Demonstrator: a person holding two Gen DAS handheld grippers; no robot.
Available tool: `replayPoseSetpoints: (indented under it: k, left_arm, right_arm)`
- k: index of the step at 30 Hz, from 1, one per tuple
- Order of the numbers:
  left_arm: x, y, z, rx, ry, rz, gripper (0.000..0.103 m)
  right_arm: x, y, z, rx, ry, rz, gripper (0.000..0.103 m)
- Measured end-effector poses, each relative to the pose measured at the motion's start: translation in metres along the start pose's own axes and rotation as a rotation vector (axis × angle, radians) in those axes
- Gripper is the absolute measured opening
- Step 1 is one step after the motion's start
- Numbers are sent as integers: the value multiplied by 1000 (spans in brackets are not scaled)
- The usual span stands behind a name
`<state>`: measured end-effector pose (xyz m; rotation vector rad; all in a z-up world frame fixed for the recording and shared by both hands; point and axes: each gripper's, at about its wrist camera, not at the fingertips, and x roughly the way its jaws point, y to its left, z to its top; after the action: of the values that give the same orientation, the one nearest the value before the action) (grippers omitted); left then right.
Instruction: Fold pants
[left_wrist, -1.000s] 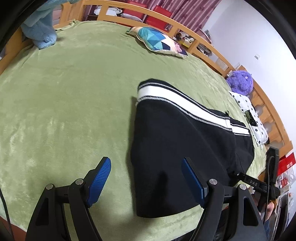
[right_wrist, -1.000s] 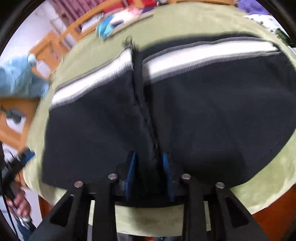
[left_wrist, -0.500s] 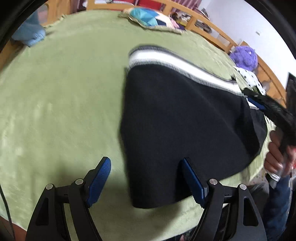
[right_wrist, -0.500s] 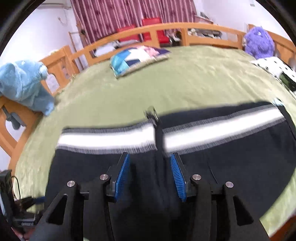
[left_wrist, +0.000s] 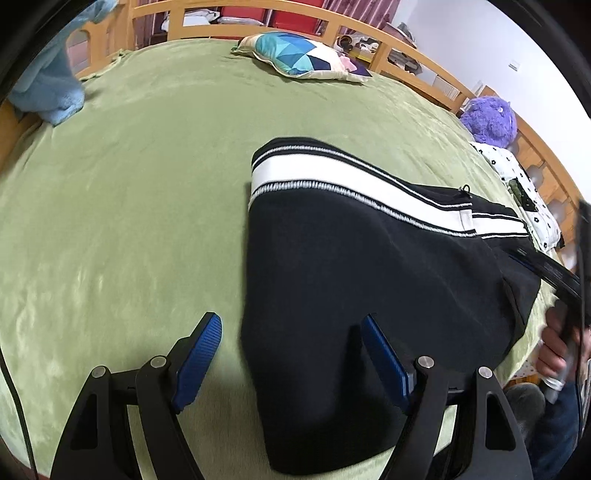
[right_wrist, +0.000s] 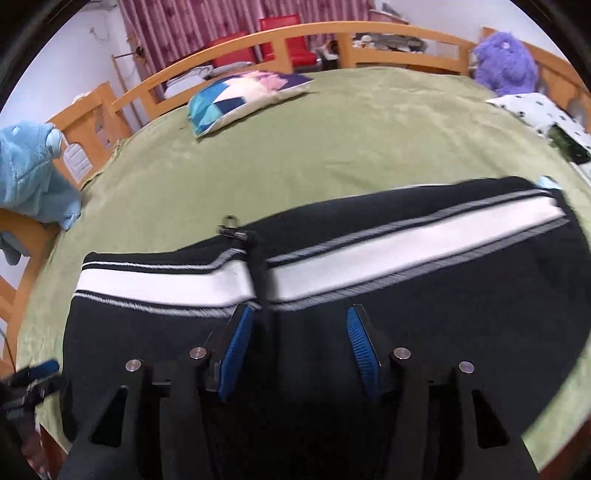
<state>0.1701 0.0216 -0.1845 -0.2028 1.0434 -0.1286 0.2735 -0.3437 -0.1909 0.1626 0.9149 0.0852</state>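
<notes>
Black pants (left_wrist: 351, 266) with a white side stripe lie folded on the green blanket (left_wrist: 129, 184) near the bed's front edge. My left gripper (left_wrist: 291, 354) is open and hovers over the pants' near left corner, empty. In the right wrist view the pants (right_wrist: 443, 332) spread across the front, with a fold line and zipper pull (right_wrist: 231, 223) at the middle. My right gripper (right_wrist: 299, 343) is open above the pants, just below the stripe, holding nothing. It also shows in the left wrist view (left_wrist: 546, 269) at the right edge.
A blue patterned pillow (left_wrist: 303, 55) lies at the far side. A purple plush (left_wrist: 489, 118) and a dotted white cloth (left_wrist: 524, 188) sit at the right. A light blue plush (left_wrist: 48, 92) hangs at the left rail. A wooden rail (right_wrist: 295, 33) rings the bed.
My right gripper opened, let go of the pants and rose back from them. My left gripper stayed open and shifted slightly over the pants' corner.
</notes>
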Motion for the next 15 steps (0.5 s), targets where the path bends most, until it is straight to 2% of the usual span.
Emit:
replayPoseSetpoints:
  k: [6, 9, 12, 15]
  left_arm:
    - [14, 6, 20, -34, -10, 12, 76]
    - [21, 13, 27, -73, -11, -16, 76]
    - [27, 17, 31, -94, -23, -15, 77]
    - [33, 19, 34, -103, -22, -28, 77]
  right_arm:
    - [-53, -74, -21, 48, -21, -167, 62]
    - [-67, -120, -29, 113, -23, -253, 66]
    - [-69, -175, -42, 243, 5, -272, 66]
    - [-61, -210, -52, 349, 7, -218, 66]
